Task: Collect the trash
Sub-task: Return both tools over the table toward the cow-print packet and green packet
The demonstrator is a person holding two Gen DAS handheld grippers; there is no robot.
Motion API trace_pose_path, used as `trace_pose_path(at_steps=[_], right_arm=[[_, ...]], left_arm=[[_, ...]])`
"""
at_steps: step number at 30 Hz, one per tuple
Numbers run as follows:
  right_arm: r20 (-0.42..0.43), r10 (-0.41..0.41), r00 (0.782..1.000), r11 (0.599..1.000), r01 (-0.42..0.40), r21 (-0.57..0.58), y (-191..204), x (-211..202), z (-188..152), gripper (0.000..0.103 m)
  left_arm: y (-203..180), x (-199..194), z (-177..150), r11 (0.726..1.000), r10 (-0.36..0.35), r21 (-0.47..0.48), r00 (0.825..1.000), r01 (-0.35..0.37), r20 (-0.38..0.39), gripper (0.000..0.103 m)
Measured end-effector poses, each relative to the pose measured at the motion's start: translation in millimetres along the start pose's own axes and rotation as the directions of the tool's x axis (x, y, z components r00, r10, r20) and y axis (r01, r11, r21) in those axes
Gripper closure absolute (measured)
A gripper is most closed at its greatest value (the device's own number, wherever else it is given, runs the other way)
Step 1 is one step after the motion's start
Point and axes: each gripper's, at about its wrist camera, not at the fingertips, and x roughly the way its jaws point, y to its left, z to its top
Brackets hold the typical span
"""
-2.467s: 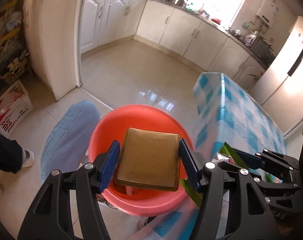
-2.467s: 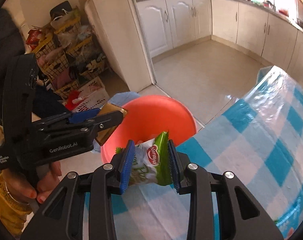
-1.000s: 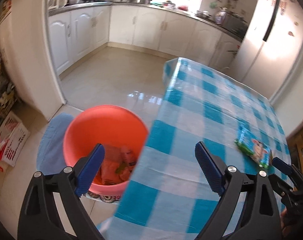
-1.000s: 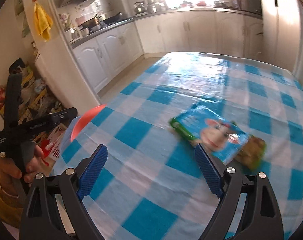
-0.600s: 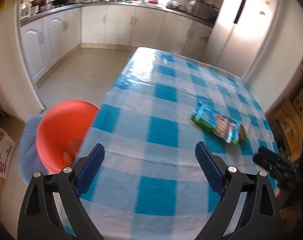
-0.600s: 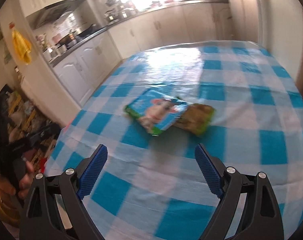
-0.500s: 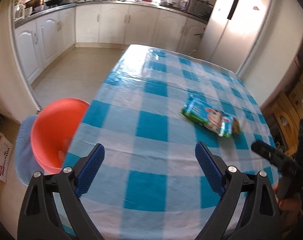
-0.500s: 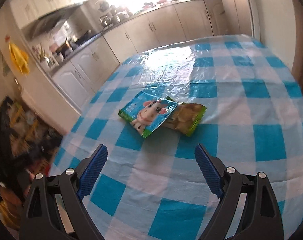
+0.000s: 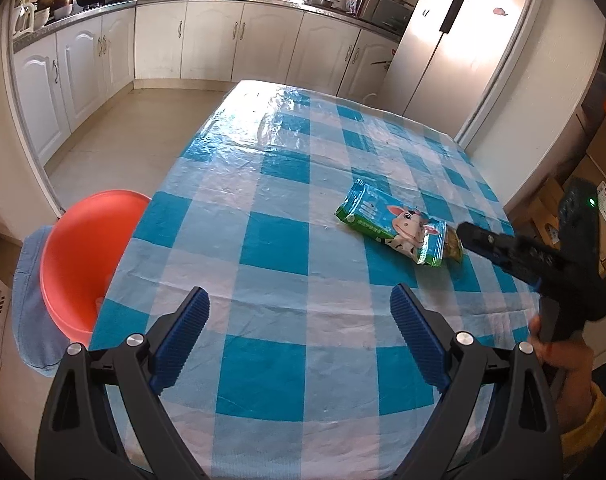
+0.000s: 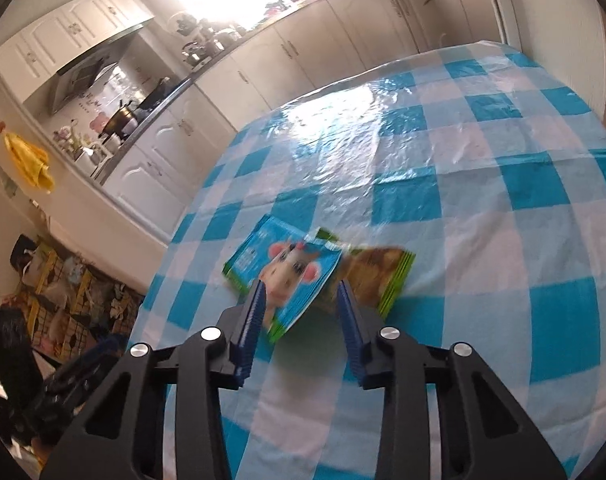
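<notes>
Two grippers share this scene, and the nearer business belongs to the right gripper (image 10: 301, 308): its jaws have just been closing and now stand narrow around the near corner of the blue cow packet (image 10: 287, 276), which lies flat on the checked tabletop (image 10: 483, 240). Whether the pads already press the packet is hard to tell through the blur; a little daylight seems to remain on the right side. Tucked partly under that packet, just beyond it, sits a green snack packet (image 10: 383, 272).

From the left wrist view, the left gripper (image 9: 299, 332) hangs wide and empty above the near part of the tabletop, nothing between its jaws. Farther left, off the table edge, stands the orange bin (image 9: 83, 256) on the floor.

So the step in hand is picking up the next piece of trash. The next move likely calls for finishing the squeeze on the blue cow packet, lifting it clear of the green one without dragging that along, then carrying it leftward over to the bin.
</notes>
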Motion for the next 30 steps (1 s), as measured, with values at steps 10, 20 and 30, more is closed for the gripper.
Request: trace_pose_path(at_steps=[10, 20, 30], right_arm=[[-0.03, 0.0, 1.0, 1.0, 0.0, 0.005, -4.5, 28.3, 17.7, 0.068], [-0.162, 0.113, 0.98, 0.975, -0.141, -0.171, 45.7, 42.5, -16.3, 0.067], [0.029, -0.065, 0.997, 0.953, 0.071, -0.296, 41.9, -6.6, -4.6, 0.014]], left_arm=[[1.1, 15.0, 5.1, 1.0, -0.022, -0.003, 0.999, 0.022, -0.028, 0.011], [20.6, 27.0, 15.6, 0.998, 0.01, -0.059, 0.999, -0.012, -0.034, 0.011], [-4.1, 39.3, 31.7, 0.999, -0.038, -0.03, 0.999, 0.037, -0.033, 0.011]])
